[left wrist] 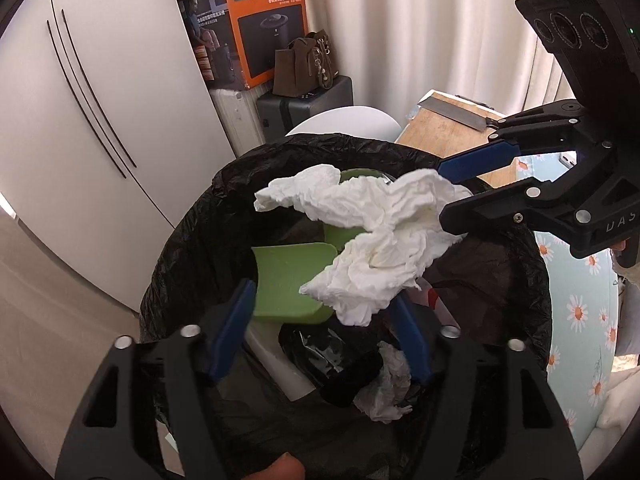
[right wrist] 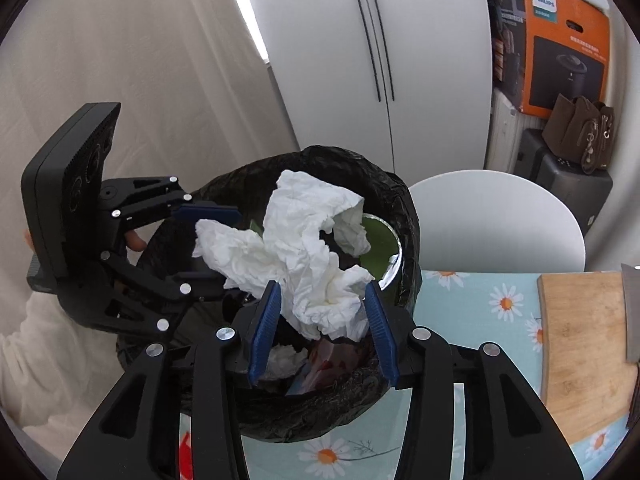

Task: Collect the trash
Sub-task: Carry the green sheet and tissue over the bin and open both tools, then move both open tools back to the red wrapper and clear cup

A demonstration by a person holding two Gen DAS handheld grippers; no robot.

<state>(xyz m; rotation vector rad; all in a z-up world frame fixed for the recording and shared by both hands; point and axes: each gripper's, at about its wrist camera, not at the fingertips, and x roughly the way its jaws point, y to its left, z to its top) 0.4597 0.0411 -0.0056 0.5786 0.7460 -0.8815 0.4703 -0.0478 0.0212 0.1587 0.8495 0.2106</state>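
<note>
White crumpled tissue, soft and light, hangs mid-frame over the bin; my right claw stands apart around it, my left claw apart too.

Left gripper wide open, blue pads far apart, nothing between them. Right gripper open too, pads apart. Both tipped down, fingertips near each other, tips not touching.
</note>
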